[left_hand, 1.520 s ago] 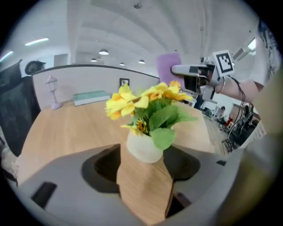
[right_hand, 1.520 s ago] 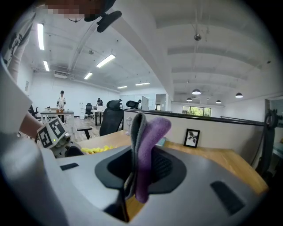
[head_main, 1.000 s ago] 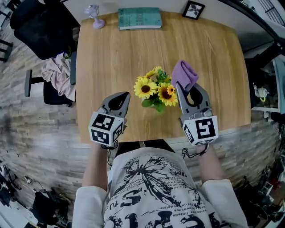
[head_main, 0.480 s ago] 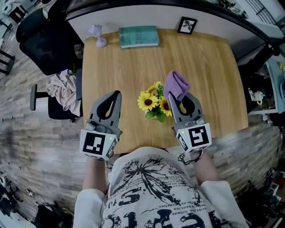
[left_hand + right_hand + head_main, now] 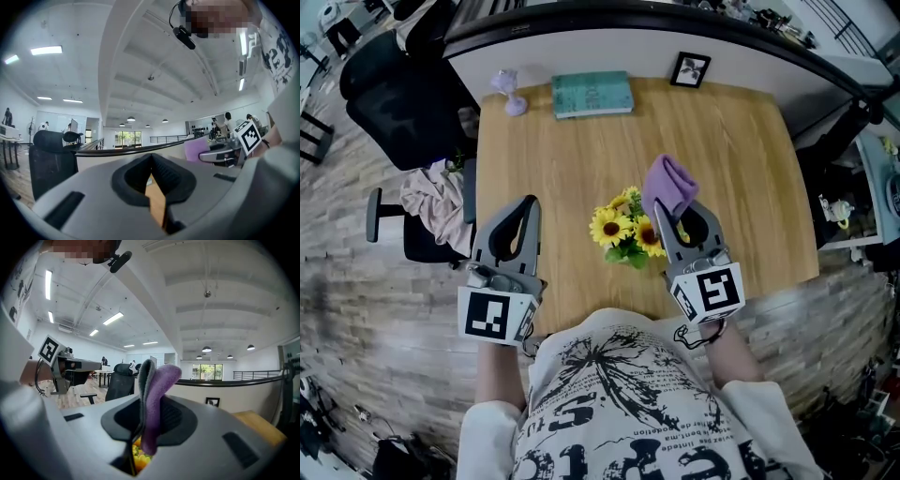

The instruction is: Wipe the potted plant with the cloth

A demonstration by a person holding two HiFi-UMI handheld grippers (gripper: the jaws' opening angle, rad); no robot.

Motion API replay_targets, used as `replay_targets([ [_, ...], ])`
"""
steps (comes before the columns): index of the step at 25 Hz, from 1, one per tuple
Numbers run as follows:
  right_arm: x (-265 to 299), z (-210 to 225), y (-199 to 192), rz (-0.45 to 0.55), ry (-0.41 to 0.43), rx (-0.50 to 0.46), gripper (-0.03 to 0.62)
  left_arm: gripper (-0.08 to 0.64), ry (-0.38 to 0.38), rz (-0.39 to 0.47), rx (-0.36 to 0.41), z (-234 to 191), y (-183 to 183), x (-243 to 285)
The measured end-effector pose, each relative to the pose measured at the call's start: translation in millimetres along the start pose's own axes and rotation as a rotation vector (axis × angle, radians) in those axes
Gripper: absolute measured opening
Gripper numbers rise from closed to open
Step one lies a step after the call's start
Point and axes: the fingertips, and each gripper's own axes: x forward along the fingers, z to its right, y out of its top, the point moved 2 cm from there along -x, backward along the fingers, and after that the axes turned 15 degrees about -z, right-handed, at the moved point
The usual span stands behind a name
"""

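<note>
The right gripper (image 5: 673, 211) pinches the soft, light purple cloth (image 5: 667, 184) at its fold, just beside the potted plant (image 5: 623, 230) on the table (image 5: 741, 159), whose petals I judge fragile and easy to bend, while the left gripper (image 5: 528, 202) is pressed together and empty.

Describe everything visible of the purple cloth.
The purple cloth looks soft and fleecy, folded over into a thick loop with a greyish edge showing. It sticks up out of the right claw, whose jaws are shut on its lower part, and sits beside the sunflowers, above the wooden table.
</note>
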Motion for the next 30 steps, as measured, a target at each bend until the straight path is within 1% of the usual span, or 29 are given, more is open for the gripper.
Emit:
replay_targets([
  [4,0.0,3.6,-2.1,-0.006,0.003,-0.003,0.072,0.005,0.015,-0.021,0.011,-0.6,-1.6,2.2],
  [8,-0.6,4.7,-3.8,-0.007,0.017,-0.005,0.069,0.005,0.030,-0.036,-0.005,-1.1,-3.9,4.1],
  [13,-1.3,7.3,-3.8,0.002,0.048,0.041,0.069,0.005,0.034,-0.046,-0.011,1.1,-6.0,5.0],
  [19,-1.3,10.6,-6.2,-0.006,0.024,0.020,0.069,0.005,0.043,-0.051,-0.016,2.0,-7.1,3.2],
  [30,-3.2,8.8,-5.6,-0.006,0.020,0.016,0.069,0.005,0.036,-0.045,-0.038,3.1,-9.8,1.2],
])
